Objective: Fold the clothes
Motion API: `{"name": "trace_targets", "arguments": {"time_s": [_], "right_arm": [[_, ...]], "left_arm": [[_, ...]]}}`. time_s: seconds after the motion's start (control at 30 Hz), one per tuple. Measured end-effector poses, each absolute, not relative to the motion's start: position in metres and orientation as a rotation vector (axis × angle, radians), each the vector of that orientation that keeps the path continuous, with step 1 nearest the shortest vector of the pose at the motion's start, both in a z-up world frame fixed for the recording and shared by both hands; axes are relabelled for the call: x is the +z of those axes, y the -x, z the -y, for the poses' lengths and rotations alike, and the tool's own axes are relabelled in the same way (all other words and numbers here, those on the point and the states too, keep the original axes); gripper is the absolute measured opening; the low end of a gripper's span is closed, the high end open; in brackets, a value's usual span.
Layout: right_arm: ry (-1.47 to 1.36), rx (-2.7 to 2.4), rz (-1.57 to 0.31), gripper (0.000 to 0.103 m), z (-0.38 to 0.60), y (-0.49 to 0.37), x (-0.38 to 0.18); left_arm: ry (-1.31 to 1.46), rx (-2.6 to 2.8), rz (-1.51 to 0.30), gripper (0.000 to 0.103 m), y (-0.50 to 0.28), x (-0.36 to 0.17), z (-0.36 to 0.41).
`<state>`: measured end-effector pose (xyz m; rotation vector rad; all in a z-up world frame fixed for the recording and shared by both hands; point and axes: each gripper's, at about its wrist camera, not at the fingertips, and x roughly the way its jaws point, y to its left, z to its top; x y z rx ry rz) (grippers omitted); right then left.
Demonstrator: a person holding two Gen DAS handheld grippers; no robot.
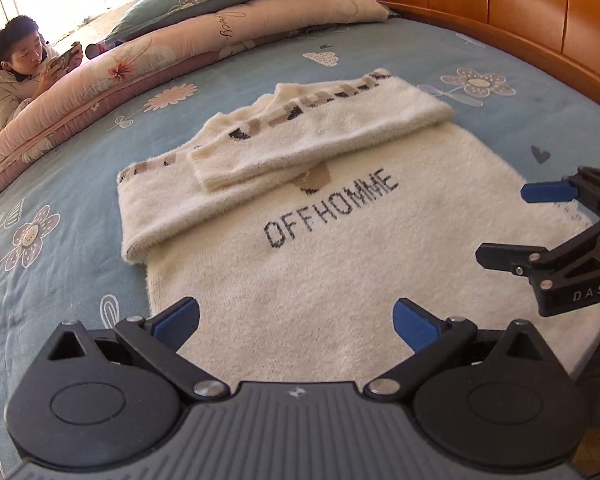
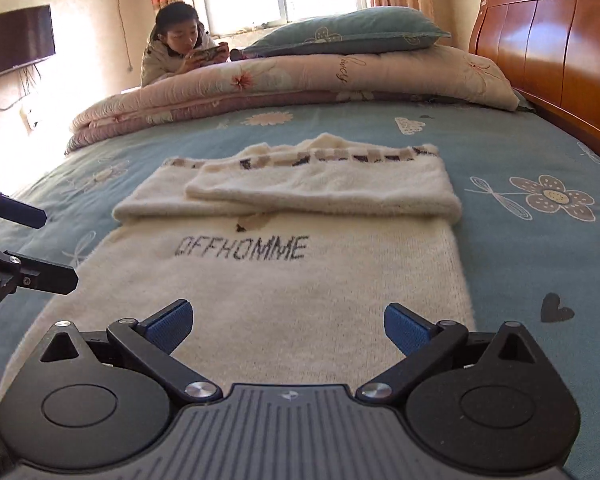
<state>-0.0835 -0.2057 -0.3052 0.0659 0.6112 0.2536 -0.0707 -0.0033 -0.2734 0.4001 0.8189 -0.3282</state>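
A cream fuzzy sweater (image 1: 320,264) with the word OFFHOMME lies flat on the blue bed sheet (image 1: 60,184), both sleeves folded across its upper part. It also shows in the right wrist view (image 2: 284,292). My left gripper (image 1: 296,320) is open and empty, just above the sweater's near hem. My right gripper (image 2: 286,326) is open and empty too, over the near hem further right. The right gripper shows at the right edge of the left wrist view (image 1: 508,224), its jaws apart. The left gripper shows at the left edge of the right wrist view (image 2: 52,248).
A folded floral quilt (image 2: 284,84) with a teal pillow (image 2: 348,36) lies along the bed's far side. A child with a phone (image 2: 180,48) leans behind it. A wooden headboard (image 2: 552,52) stands on the right. A TV (image 2: 16,40) hangs on the left wall.
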Motion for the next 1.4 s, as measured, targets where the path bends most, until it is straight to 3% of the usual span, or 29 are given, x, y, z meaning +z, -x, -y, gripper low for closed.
{"name": "trace_targets", "arguments": {"time_s": [0.13, 0.33, 0.93, 1.17, 1.4], "right_arm": [[0.06, 0.226, -0.645, 0.103, 0.189, 0.096, -0.33], [0.013, 0.184, -0.669, 0.103, 0.213, 0.126, -0.348], [-0.003, 0.138, -0.58, 0.103, 0.309, 0.329, -0.358], [0.041, 0.171, -0.519, 0.103, 0.293, 0.326, -0.324], [0.054, 0.197, -0.628, 0.103, 0.297, 0.305, -0.333]], "left_arm": [[-0.389, -0.309, -0.818, 0.102, 0.081, -0.316, 0.007], [-0.085, -0.31, -0.8, 0.102, 0.086, -0.329, -0.029], [-0.09, -0.315, -0.694, 0.102, 0.107, -0.338, -0.032], [-0.082, -0.28, -0.736, 0.102, 0.126, -0.333, -0.031], [-0.104, -0.297, -0.686, 0.102, 0.147, -0.337, -0.038]]}}
